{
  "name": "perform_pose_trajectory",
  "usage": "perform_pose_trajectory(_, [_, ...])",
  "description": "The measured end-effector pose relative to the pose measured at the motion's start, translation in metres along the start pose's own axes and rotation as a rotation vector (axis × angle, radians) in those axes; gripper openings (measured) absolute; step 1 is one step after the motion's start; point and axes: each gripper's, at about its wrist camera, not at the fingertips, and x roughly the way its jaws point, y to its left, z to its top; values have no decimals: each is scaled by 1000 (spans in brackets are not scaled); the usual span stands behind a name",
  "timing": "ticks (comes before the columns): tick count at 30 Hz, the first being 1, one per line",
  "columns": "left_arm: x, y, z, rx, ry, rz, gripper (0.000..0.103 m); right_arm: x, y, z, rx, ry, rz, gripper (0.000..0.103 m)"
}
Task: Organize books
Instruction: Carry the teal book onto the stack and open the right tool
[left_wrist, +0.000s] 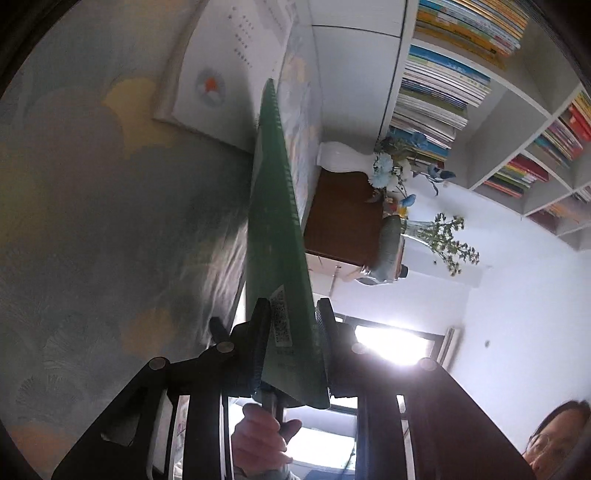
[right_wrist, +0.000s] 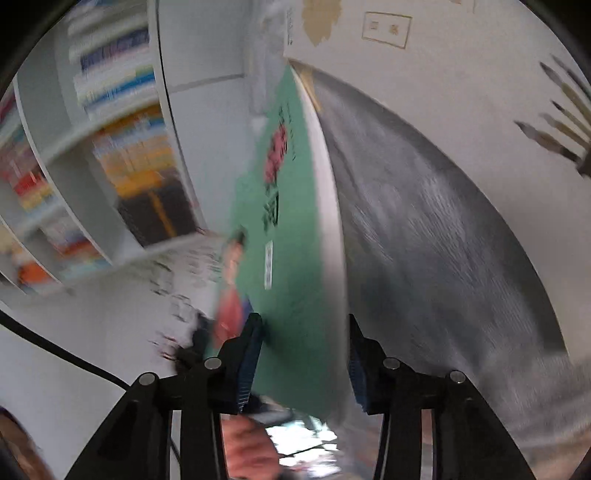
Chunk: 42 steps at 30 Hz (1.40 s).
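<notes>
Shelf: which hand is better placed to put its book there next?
Left, probably. The left gripper is shut on its thin book, with the shelf in clear view. The right gripper shows blurred; its hold on the thick book is unclear.

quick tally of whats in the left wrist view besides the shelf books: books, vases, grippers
green book, gripped edge-on: 1
white open book on the patterned cloth: 1
vases, one white, one glass: 2
left gripper: 1
total: 5
</notes>
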Motion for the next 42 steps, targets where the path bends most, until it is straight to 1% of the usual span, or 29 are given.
perform_pose_trajectory(2, [1,0,-1,7,9,13,21,0,7,2,-36,-8,-19,40])
perform_pose_trajectory(3, [1,-1,-1,19,5,34,21,2,13,1,-67,-8,-43,38])
perform_pose_trajectory(4, [2,-3,-1,35,6,62,21,2,23,-2,-119,-16,-108,35])
perform_pose_trajectory(5, [3,-8,-2,85,5,147,21,2,35,-6,-186,-38,-172,31])
perform_pose_trajectory(6, [5,-12,-3,133,4,225,21,1,42,-9,-237,-52,-219,29])
perform_pose_trajectory(7, [10,-20,-6,209,7,324,21,2,56,-14,-315,-62,-290,24])
perform_pose_trajectory(8, [14,-25,-9,256,13,382,21,6,68,-19,-392,-60,-361,20])
perform_pose_trajectory(9, [22,-33,-14,332,26,464,21,11,78,-23,-459,-59,-428,20])
perform_pose_trajectory(11, [31,-42,-20,411,41,544,21,24,99,-38,-643,-48,-593,20])
perform_pose_trajectory(13, [38,-54,-30,524,50,643,22,35,112,-51,-761,-8,-678,20])
perform_pose_trajectory(15, [40,-64,-40,589,68,667,23,37,118,-60,-815,26,-689,20])
perform_pose_trajectory(17, [38,-73,-48,630,77,659,23,36,124,-69,-866,45,-715,20])
perform_pose_trajectory(18, [35,-75,-52,647,81,659,23,37,130,-76,-913,50,-738,20])
perform_pose_trajectory(19, [31,-78,-56,671,78,659,23,39,137,-83,-961,54,-759,20])
perform_pose_trajectory(20, [25,-87,-61,711,57,665,23,41,146,-92,-1018,63,-781,20])
perform_pose_trajectory(22, [15,-99,-65,726,20,648,23,47,160,-107,-1073,87,-778,21])
perform_pose_trajectory(24, [-8,-112,-64,710,-21,589,23,48,174,-118,-1114,92,-762,22])
perform_pose_trajectory(26, [-36,-126,-63,705,-85,538,23,55,192,-129,-1170,84,-746,22])
perform_pose_trajectory(28, [-64,-142,-62,720,-158,514,23,69,214,-139,-1225,79,-713,22])
perform_pose_trajectory(30, [-93,-154,-61,725,-231,509,23,90,233,-147,-1279,87,-663,23])
perform_pose_trajectory(31, [-112,-159,-59,720,-281,511,24,101,241,-152,-1300,93,-641,24])
perform_pose_trajectory(33, [-139,-165,-55,720,-361,533,26,128,256,-163,-1348,126,-598,24])
perform_pose_trajectory(36, [-175,-166,-41,703,-469,592,28,182,268,-178,-1425,213,-551,27])
perform_pose_trajectory(39, [-213,-157,-22,668,-545,621,29,233,271,-184,-1465,281,-523,27])
perform_pose_trajectory(40, [-225,-151,-15,655,-565,625,29,249,272,-183,-1461,299,-512,27])
perform_pose_trajectory(42, [-237,-139,-1,624,-596,630,29,279,270,-177,-1434,338,-485,27])
